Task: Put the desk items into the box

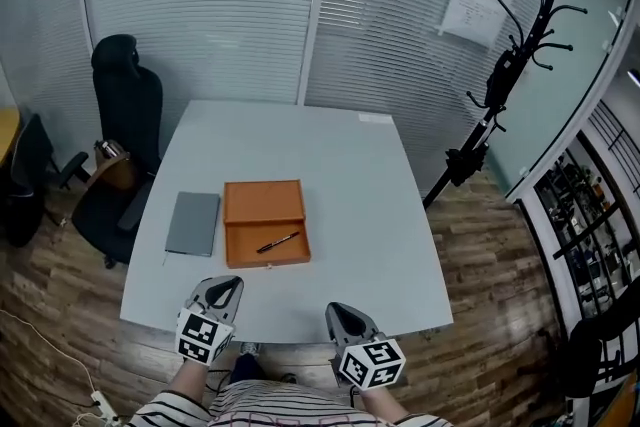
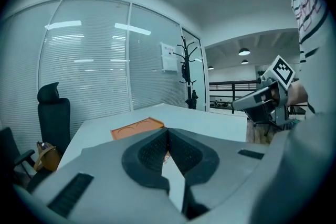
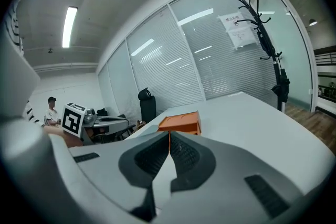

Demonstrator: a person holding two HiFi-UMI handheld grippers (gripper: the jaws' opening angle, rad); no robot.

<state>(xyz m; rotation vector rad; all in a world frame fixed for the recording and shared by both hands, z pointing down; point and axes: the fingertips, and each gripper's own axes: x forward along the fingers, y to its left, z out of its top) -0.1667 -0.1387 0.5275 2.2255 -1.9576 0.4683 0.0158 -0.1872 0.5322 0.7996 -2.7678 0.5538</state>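
Observation:
An orange box (image 1: pixel 265 223) lies open on the white table (image 1: pixel 370 215), with a black pen (image 1: pixel 278 242) inside its near half. A grey notebook (image 1: pixel 192 223) rests flat on the table just left of the box. My left gripper (image 1: pixel 224 288) hovers at the table's near edge, below the box, jaws shut and empty. My right gripper (image 1: pixel 338 313) hangs at the near edge to the right, also shut and empty. The box (image 2: pixel 137 128) shows beyond the left jaws, and the box (image 3: pixel 180 122) sits ahead of the right jaws.
A black office chair (image 1: pixel 125 145) stands at the table's left side. A black coat rack (image 1: pixel 500 85) stands on the wooden floor to the right. Glass walls with blinds run behind the table.

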